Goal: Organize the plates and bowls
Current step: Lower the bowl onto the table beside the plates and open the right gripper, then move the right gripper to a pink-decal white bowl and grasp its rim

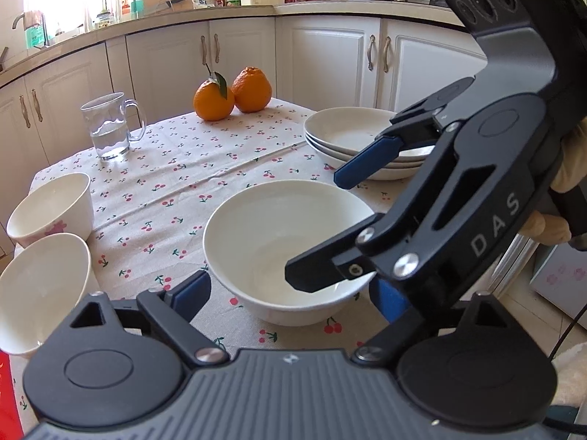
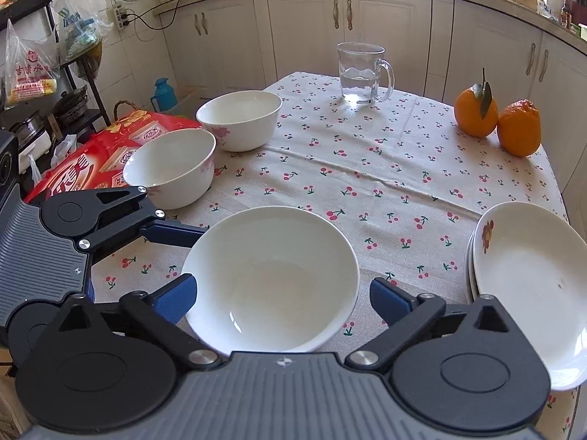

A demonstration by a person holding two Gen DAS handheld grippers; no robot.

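A large white bowl (image 1: 282, 242) (image 2: 271, 275) stands on the cherry-print tablecloth near the front edge. My left gripper (image 1: 290, 293) is open, one finger on each side of this bowl. My right gripper (image 2: 282, 293) is open too, its fingers spread either side of the same bowl; in the left wrist view it (image 1: 319, 227) reaches in from the right with one finger over the bowl. Two smaller white bowls (image 2: 240, 119) (image 2: 170, 167) stand at the left; they also show in the left wrist view (image 1: 51, 209) (image 1: 40, 286). A stack of white plates (image 1: 356, 139) (image 2: 528, 275) sits at the right.
A glass mug of water (image 1: 108, 126) (image 2: 361, 73) and two oranges (image 1: 234, 95) (image 2: 497, 124) stand at the far side of the table (image 2: 367, 168). A red snack bag (image 2: 91, 161) lies beyond the table's left edge. White kitchen cabinets (image 1: 330, 58) run behind.
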